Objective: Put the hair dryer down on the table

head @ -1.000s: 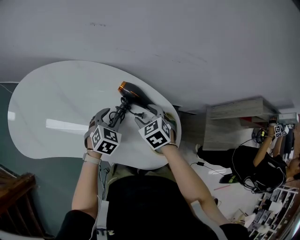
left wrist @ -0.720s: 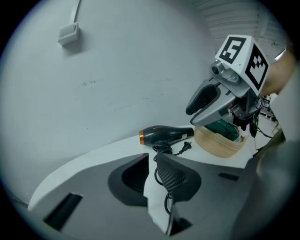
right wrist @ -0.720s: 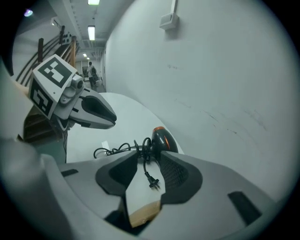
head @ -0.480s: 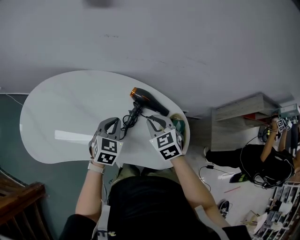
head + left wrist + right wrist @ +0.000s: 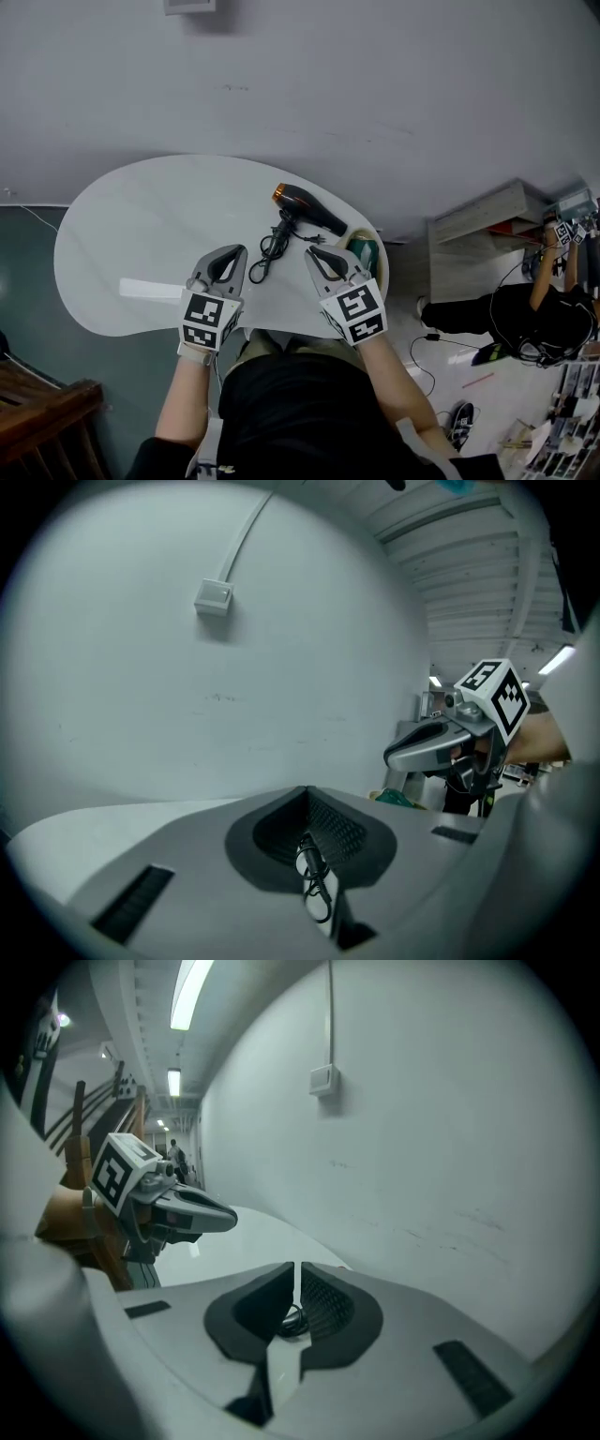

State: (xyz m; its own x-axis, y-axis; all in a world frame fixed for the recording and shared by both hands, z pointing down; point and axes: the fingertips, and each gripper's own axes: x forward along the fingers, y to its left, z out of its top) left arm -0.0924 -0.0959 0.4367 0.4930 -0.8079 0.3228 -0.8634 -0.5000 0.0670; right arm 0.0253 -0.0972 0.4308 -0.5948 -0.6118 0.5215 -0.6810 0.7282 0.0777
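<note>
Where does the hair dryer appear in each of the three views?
Head view: hair dryer lies on the white table, right of centre.
Left gripper view: only its black cord, bottom centre, through the slit between the jaws.
Right gripper view: likewise only the cord, bottom centre.
Shared landmark: the small box on the wall.

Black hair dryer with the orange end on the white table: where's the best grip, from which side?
Probably the handle of the black hair dryer: it lies flat on the white table, handle pointing toward the person, narrower than the barrel. Come from the near edge, jaws straddling it, clear of the coiled black cord.
</note>
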